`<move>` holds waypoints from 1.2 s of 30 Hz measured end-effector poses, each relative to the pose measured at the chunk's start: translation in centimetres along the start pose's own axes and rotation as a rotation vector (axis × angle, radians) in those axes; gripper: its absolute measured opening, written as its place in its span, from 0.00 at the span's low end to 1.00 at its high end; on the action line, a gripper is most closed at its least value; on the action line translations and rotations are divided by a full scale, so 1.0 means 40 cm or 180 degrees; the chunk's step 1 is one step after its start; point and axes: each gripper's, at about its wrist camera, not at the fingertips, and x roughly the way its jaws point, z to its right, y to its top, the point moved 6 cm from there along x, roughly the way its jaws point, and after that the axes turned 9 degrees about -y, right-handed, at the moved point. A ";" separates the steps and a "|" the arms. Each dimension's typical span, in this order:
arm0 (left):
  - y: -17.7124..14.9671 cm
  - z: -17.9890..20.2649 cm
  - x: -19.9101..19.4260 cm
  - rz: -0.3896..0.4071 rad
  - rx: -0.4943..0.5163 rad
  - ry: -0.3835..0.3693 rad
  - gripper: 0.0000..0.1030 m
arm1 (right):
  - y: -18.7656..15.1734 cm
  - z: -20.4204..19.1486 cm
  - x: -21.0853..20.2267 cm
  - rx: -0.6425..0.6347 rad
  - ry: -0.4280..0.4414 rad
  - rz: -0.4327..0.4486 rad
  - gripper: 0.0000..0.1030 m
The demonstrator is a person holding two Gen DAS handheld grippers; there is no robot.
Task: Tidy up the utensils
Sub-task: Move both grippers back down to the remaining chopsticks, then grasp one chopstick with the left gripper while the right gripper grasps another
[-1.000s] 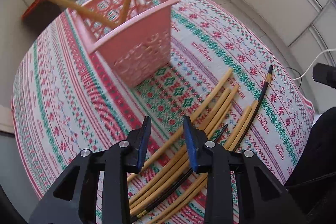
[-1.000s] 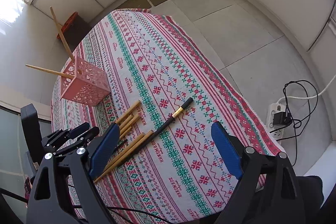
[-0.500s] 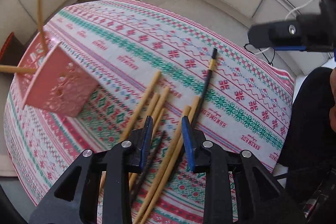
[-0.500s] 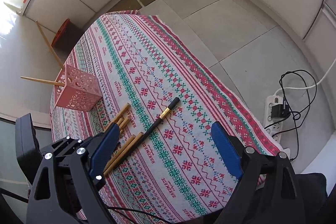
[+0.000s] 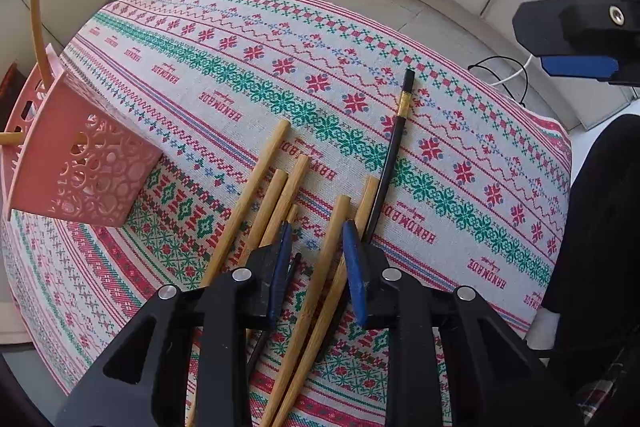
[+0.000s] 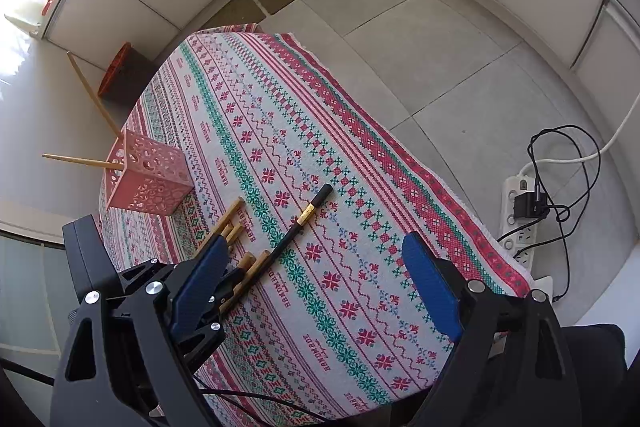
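The left gripper (image 5: 316,247) points steeply down over the loose bamboo chopsticks (image 5: 256,187) lying on the patterned tablecloth (image 5: 460,163), its blue pads (image 5: 354,267) straddling one bamboo stick without pressing it; the jaws have just been closing, yet a gap shows on both sides of the stick. The right gripper (image 6: 316,291) hangs above the near right part of the cloth with its jaws spread wide and nothing between them. Compared with a second ago, the left gripper has swung away from the pink basket (image 5: 84,163), which now sits at the far left of its view instead of straight ahead. Two chopsticks already stand slanted in that basket. A black chopstick (image 5: 394,147) with a gold band lies just right of the bamboo ones, touching the nearest. On the floor to the right lies a power strip (image 6: 520,215) with tangled cables.
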 end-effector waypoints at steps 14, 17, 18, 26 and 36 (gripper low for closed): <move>-0.047 -0.003 -0.091 0.0194 -0.0101 0.0069 0.06 | -0.026 -0.060 0.049 0.0031 0.0267 -0.0393 0.83; -0.083 -0.036 -0.157 0.0310 -0.0260 0.0171 0.06 | -0.056 -0.099 0.084 0.0000 0.0281 -0.0618 0.68; -0.094 -0.047 -0.174 0.0347 -0.0328 0.0214 0.06 | -0.069 -0.114 0.099 -0.0022 0.0263 -0.0706 0.59; -0.164 -0.076 -0.270 0.0613 -0.0583 0.0360 0.06 | -0.122 -0.198 0.186 -0.0200 -0.0203 -0.0882 0.33; -0.205 -0.103 -0.333 0.0830 -0.0773 0.0455 0.06 | -0.137 -0.238 0.250 -0.0282 -0.0540 -0.0814 0.09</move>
